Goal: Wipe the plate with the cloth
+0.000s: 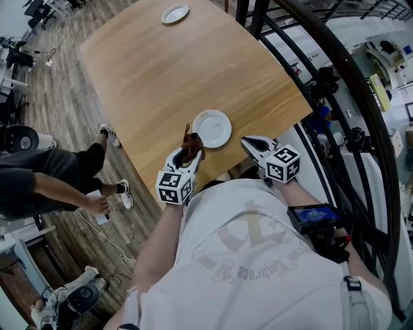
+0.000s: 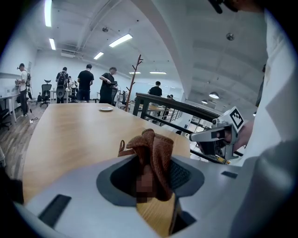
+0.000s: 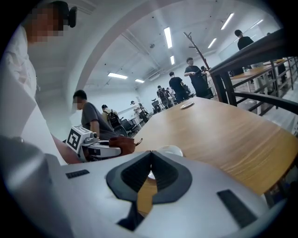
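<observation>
Head view looks down on a big wooden desk [image 1: 161,71]. A white plate [image 1: 211,128] sits on it, close to the near edge. The left hand-held gripper [image 1: 190,153] points at the plate from the near side. It is squeezing a brown cloth [image 1: 191,143]. The cloth is bunched up and sticks out past the tips, right by the plate's near-left rim. I cannot tell if the cloth touches the plate.

Left gripper view shows the cloth [image 2: 152,155] standing up between the two jaws, which are closed tight on it.

The right hand-held gripper [image 1: 250,144] is just beside the plate, on the near-right side, over the desk edge. Right gripper view shows its jaws pressed together at the tips, with nothing between them. The plate [image 3: 170,150] peeks up just past those tips.

A second small plate [image 1: 175,14] sits far away at the other end of the desk. A person [image 1: 45,177] in dark clothes is beside the desk on the left.
</observation>
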Demonstrator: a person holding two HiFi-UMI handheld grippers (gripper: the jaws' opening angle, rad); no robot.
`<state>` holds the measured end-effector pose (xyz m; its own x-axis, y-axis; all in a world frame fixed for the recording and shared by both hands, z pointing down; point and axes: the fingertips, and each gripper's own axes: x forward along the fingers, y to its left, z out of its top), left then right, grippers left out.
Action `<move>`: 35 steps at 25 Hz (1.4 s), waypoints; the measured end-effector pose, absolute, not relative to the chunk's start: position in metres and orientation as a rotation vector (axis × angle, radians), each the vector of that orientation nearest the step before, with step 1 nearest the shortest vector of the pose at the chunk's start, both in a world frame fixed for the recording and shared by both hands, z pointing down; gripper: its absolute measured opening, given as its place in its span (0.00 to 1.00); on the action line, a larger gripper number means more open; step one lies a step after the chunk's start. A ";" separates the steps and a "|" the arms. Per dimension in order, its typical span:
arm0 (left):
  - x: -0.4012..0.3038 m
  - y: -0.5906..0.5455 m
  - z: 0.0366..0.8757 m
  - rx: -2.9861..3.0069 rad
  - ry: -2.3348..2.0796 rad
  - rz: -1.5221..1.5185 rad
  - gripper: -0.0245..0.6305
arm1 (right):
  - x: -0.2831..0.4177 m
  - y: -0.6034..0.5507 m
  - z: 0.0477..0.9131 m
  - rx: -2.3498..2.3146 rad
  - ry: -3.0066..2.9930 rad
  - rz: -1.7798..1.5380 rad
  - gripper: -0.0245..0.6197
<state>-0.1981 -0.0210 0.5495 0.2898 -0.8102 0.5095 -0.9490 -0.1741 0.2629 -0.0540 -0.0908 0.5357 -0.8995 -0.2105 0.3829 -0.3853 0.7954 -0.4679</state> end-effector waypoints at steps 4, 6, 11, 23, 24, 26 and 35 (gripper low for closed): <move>-0.194 -0.025 0.546 2.003 -1.574 0.324 0.30 | -0.051 -0.104 0.525 0.444 -2.675 0.790 0.06; -0.200 -0.024 0.548 1.977 -1.567 0.329 0.30 | -0.057 -0.105 0.523 0.439 -2.675 0.801 0.06; -0.211 -0.045 0.562 1.944 -1.580 0.360 0.30 | -0.067 -0.122 0.539 0.406 -2.679 0.828 0.06; -0.217 -0.111 0.594 1.956 -1.545 0.542 0.30 | -0.043 -0.140 0.560 0.425 -2.664 0.884 0.06; -0.218 -0.116 0.595 1.959 -1.548 0.549 0.30 | -0.040 -0.140 0.561 0.431 -2.663 0.882 0.06; -0.221 -0.125 0.598 1.958 -1.560 0.564 0.30 | -0.036 -0.140 0.564 0.450 -2.658 0.890 0.06; -0.235 -0.151 0.609 1.950 -1.567 0.622 0.30 | -0.023 -0.146 0.568 0.512 -2.644 0.911 0.06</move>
